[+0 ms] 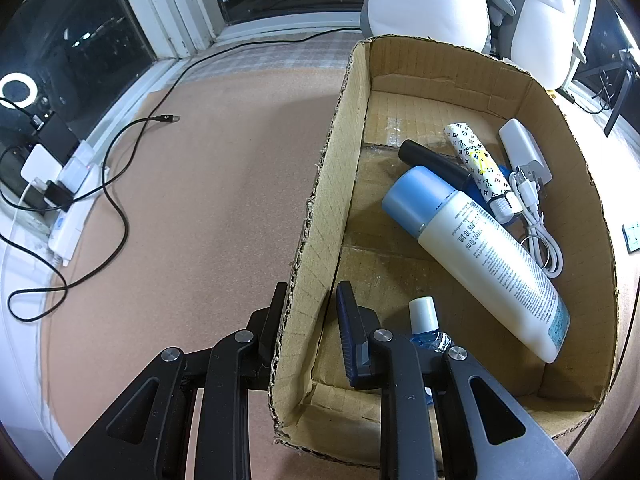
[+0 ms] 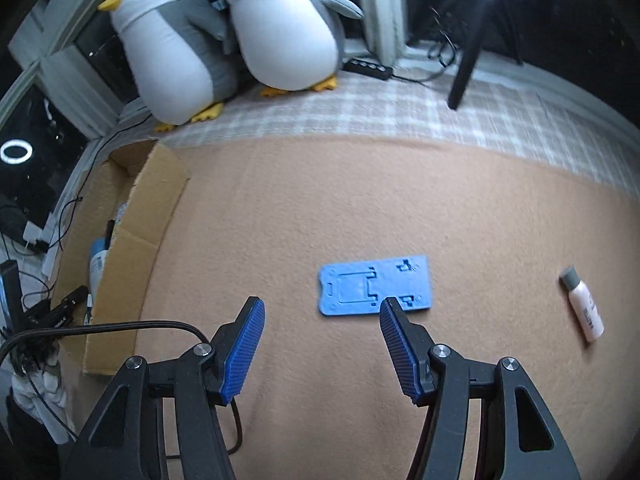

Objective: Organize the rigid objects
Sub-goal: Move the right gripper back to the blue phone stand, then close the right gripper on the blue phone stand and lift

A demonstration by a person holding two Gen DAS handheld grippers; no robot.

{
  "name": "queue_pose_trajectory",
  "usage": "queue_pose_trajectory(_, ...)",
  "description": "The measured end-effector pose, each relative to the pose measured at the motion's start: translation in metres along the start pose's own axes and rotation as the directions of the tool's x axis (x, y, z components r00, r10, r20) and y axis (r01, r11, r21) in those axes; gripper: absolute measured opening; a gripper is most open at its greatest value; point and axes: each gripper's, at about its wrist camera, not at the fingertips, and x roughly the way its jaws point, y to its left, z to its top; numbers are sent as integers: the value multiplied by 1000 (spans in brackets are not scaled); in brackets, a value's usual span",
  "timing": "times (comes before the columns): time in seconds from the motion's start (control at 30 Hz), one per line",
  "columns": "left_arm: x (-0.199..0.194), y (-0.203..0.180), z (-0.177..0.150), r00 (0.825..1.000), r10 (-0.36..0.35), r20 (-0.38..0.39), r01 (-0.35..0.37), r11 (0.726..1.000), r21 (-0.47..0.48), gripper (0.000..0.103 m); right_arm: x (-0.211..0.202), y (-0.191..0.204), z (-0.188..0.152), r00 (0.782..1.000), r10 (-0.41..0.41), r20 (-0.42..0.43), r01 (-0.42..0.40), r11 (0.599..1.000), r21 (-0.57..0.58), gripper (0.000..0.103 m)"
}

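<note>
Left tongs [image 1: 308, 320] pinch the cardboard box [image 1: 580, 184] wall steady; right tongs [image 2: 320, 340], half-open and empty, likely must descend onto the blue plate [image 2: 376, 285] just ahead.

A peach-coloured felt mat [image 2: 360, 208] covers the counter, with a pale checked cloth [image 2: 400, 112] beyond it running to white-framed windows [image 1: 168, 12], dark outside, where two plush penguins [image 2: 280, 28] sit and a ring light [image 1: 17, 85] is reflected.

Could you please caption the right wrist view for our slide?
Open right tool above a blue plate; small bottle lies farther right.
</note>
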Motion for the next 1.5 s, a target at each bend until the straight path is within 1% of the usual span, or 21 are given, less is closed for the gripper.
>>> queue_pose_trajectory(0.1,0,0,0,1000,-1,0,1,1000,-1,20,7,-12,0,1000,15,-26,-13,998,57,56)
queue_pose_trajectory(0.33,0,0,0,1000,-1,0,1,1000,-1,20,19,-39,-1,995,82,-61,-70,980,186,56)
queue_pose_trajectory(0.5,0,0,0,1000,0,1,0,1000,-1,20,29,-50,0,989,126,-82,-103,964,246,56)
queue_pose_trajectory(0.67,0,0,0,1000,-1,0,1,1000,-1,20,34,-51,10,989,117,-86,-92,964,251,56)
queue_pose_trajectory(0.93,0,0,0,1000,-3,1,3,1000,-2,20,44,-38,41,992,72,-99,-51,978,201,56)
queue_pose_trajectory(1.07,0,-1,0,1000,-3,1,3,1000,-3,20,53,-20,52,994,32,-106,-18,991,136,56)
queue_pose_trajectory(1.27,2,-1,0,1000,-8,2,8,1000,-9,20,66,14,59,992,-56,-112,56,998,-4,56)
queue_pose_trajectory(1.33,2,-1,0,1000,-9,3,9,1000,-10,20,70,28,58,988,-112,-108,104,992,-76,54)
queue_pose_trajectory(1.4,2,-2,1,1000,-10,3,10,1000,-11,20,73,37,58,983,-153,-102,140,982,-126,48)
queue_pose_trajectory(1.47,2,-1,0,1000,-10,4,10,1000,-11,20,74,42,57,980,-175,-97,157,974,-165,44)
queue_pose_trajectory(1.5,2,-1,0,1000,-10,4,10,1000,-11,20,74,43,57,980,-173,-98,154,973,-172,38)
